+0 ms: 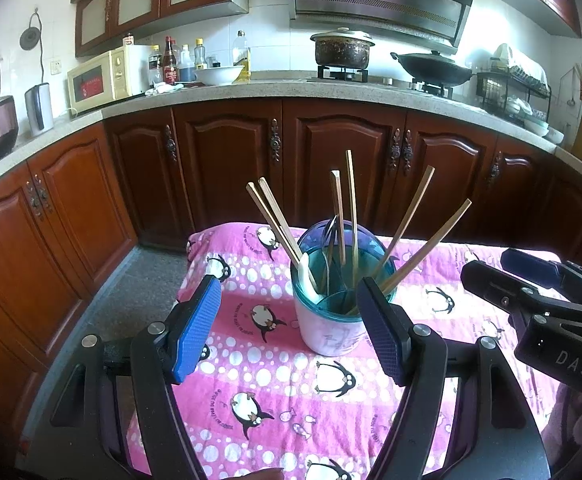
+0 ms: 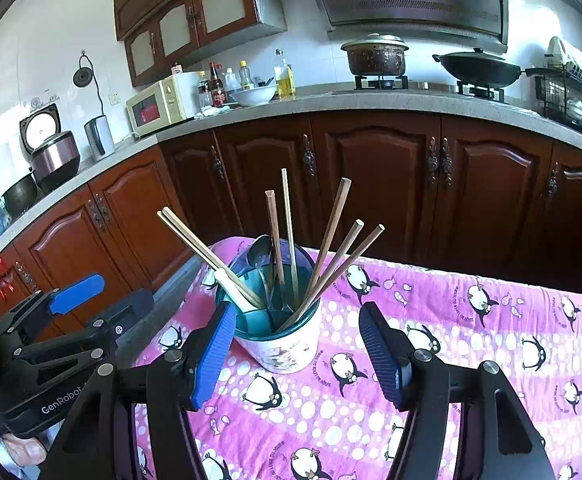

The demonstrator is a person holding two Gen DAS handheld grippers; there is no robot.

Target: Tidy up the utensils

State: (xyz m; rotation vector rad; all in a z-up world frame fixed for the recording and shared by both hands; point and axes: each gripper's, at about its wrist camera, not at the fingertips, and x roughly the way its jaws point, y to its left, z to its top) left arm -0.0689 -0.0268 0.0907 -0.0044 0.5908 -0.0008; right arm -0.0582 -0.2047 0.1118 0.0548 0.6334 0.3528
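Both grippers are angled downward over the penguin-print cloth [image 1: 275, 396]. The left gripper [image 1: 291, 332] and the right gripper [image 2: 299, 354] are released, nothing being gripped. The utensil holder [image 1: 333, 326], loaded with chopsticks [image 1: 401, 236] and spoons [image 2: 259, 254], is positioned near the cloth's far-left edge; open cloth is available rightward. The holder's lower contents are obscured by its rim.

Bright, even daylight fills both fisheye views, washing out the white wall tiles [image 1: 263, 40]. Edges curve strongly and darken to black corners; focus stays fairly sharp
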